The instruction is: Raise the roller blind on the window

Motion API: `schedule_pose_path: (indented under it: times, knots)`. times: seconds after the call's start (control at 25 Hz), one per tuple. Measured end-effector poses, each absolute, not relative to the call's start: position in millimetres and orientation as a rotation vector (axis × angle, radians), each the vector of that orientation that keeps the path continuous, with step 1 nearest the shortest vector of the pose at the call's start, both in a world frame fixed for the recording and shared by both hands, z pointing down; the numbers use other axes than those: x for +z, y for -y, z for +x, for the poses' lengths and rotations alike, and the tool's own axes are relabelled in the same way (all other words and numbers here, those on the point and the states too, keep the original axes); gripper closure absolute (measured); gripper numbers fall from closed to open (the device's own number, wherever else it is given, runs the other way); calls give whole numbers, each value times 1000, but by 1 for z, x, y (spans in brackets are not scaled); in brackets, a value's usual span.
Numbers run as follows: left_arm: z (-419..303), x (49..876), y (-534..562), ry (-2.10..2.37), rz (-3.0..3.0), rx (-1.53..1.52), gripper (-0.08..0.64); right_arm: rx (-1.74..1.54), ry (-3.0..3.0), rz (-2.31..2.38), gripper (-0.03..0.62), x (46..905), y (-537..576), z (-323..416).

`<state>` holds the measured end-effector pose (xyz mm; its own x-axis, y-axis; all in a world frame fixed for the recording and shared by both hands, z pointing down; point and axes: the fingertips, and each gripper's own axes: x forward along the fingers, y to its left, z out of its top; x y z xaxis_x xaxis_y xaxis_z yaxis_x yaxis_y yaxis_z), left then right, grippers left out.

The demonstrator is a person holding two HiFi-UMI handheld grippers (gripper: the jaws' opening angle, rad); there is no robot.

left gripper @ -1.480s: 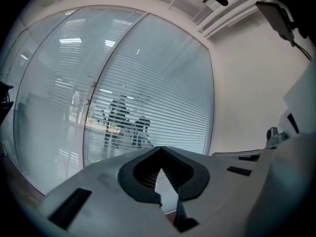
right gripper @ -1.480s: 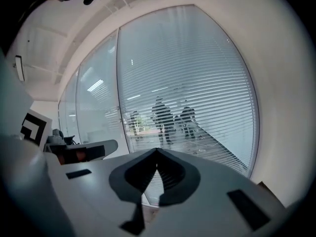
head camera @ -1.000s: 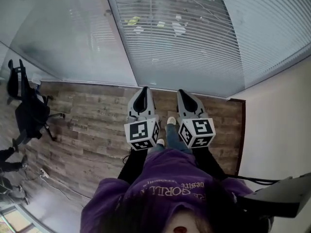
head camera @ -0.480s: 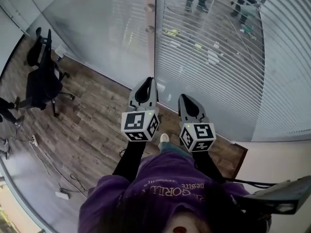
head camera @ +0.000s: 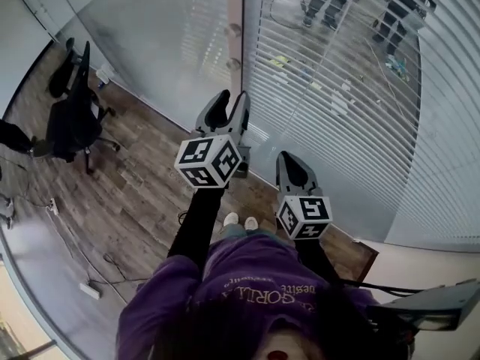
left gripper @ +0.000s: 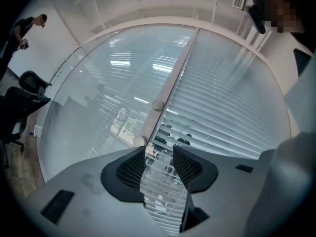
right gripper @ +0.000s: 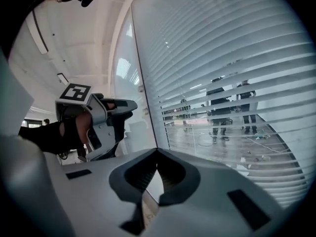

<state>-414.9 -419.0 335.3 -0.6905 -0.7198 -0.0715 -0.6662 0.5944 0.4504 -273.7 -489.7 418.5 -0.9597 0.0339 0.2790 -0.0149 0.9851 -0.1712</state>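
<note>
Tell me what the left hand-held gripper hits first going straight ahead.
Probably the slatted blind, just right of the vertical frame post. The left hand-held gripper has just been opening its jaws, nothing between them; depth unclear.

Wood floor [head camera: 142, 197]; on it an office chair [head camera: 71, 118], a power strip [head camera: 88, 289]
</note>
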Motion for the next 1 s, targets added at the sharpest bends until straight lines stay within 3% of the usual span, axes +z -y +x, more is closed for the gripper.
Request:
schedule_pose_path:
  times: [0.48, 1.0]
  knots:
    - [-491, 351, 426, 2484, 1144, -1002, 403, 283, 2883, 72, 597, 430, 498, -291]
    - [-489, 356, 422, 2619, 1228, -634, 475, 281, 2890, 130, 597, 435, 499, -290]
